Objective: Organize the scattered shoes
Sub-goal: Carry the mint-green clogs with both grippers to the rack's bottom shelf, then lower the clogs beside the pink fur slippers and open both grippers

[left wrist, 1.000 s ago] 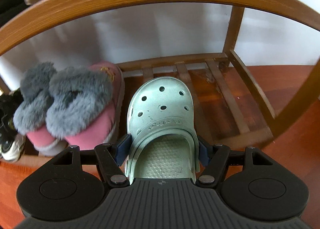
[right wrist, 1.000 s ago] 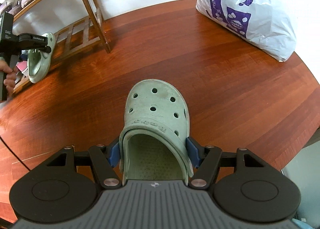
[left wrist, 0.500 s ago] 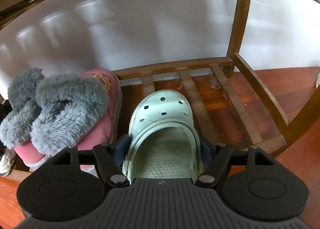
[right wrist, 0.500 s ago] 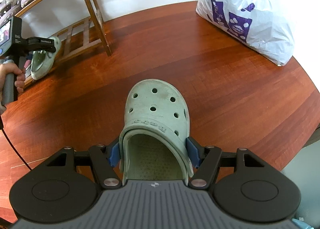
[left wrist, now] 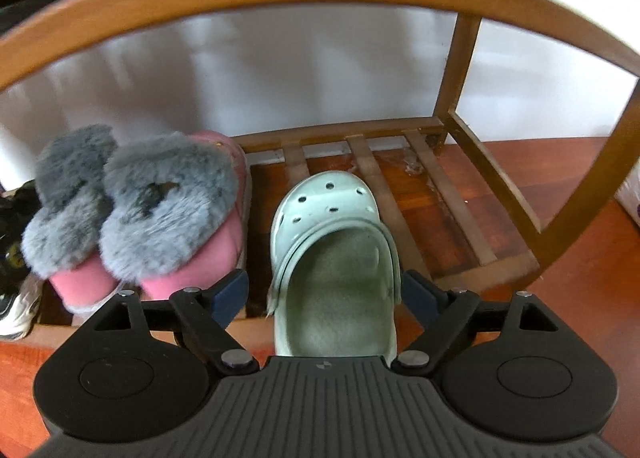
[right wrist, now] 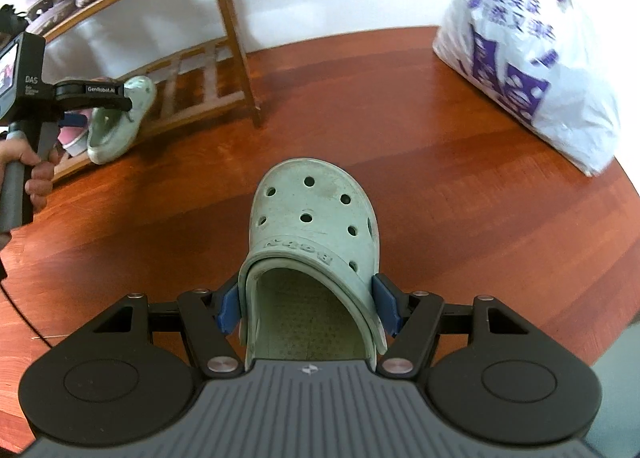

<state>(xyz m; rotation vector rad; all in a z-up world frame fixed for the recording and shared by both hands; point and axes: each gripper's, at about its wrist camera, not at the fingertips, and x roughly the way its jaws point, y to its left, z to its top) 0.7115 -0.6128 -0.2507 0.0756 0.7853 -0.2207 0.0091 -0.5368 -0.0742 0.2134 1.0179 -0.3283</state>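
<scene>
We see a wooden shoe rack [left wrist: 452,130] on a red-brown floor [right wrist: 360,106], with a white bag [right wrist: 532,70] printed in purple Chinese characters nearby. Fur-trimmed pink slippers [left wrist: 168,214] sit on the bottom shelf. Beside them lies a pale green clog [left wrist: 332,242]; our left claw [left wrist: 326,294] is opening, pads clear of it. Our right claw [right wrist: 310,304] grips the second clog [right wrist: 312,242] above the floor. The left tool reads "GenRobot.AI" and "DAS".
</scene>
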